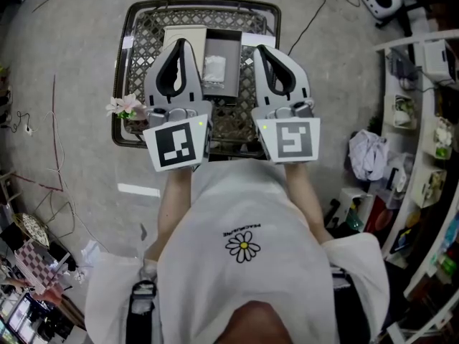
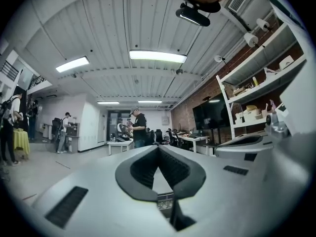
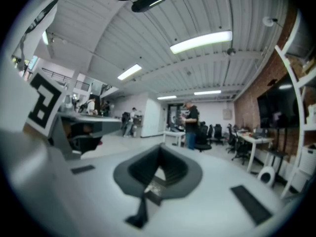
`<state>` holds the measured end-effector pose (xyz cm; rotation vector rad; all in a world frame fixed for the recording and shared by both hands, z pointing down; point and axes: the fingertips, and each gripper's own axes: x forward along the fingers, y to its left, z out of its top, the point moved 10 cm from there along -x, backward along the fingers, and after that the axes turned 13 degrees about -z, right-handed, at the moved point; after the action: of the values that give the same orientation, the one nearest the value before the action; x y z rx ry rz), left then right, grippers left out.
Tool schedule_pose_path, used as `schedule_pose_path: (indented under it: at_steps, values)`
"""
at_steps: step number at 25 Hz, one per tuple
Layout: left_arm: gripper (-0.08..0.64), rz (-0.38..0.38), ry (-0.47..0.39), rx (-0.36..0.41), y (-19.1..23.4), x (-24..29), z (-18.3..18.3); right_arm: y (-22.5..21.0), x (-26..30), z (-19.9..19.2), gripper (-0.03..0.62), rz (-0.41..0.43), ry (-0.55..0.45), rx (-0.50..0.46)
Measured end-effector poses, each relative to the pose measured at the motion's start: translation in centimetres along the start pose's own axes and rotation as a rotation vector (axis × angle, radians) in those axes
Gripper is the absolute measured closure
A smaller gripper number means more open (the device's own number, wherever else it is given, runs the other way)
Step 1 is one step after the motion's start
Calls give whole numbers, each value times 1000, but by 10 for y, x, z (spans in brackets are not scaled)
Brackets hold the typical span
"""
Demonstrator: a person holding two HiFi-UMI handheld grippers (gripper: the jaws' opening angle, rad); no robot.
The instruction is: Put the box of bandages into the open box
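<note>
1. Find the left gripper [image 2: 158,149] closed tip to tip, nothing between the jaws. Find the right gripper [image 3: 160,148] likewise shut and empty. Held level, side by side, above a wire basket [image 1: 130,70].
2. Below the tips, inside the basket: a dark open box [image 1: 231,49] with a pale crinkled packet [image 1: 214,69] lying in it, and a flat cream box [image 1: 185,36] touching its left side.
3. Step, as a judgement: probably not begun, taking the flat cream box for the bandages. Possibly done, taking the packet for them. Cannot tell which.
4. Next, if not begun: spread one gripper, tip it down into the basket, pinch the cream box by its edges, lift it over the dark wall, release inside.
5. Count: two grippers, one basket, one open box, one cream box, one packet, one sprig of pink flowers [image 1: 125,107] at the basket's left rim.
</note>
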<state>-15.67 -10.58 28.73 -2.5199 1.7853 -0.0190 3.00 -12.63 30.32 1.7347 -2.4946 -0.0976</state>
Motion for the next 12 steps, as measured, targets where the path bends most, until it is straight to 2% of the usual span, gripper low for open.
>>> schedule_pose_path:
  at_steps: [12]
  values:
    - [540, -24, -29, -25, -2, 0, -2, -4, 0, -4, 563, -13, 6, -4]
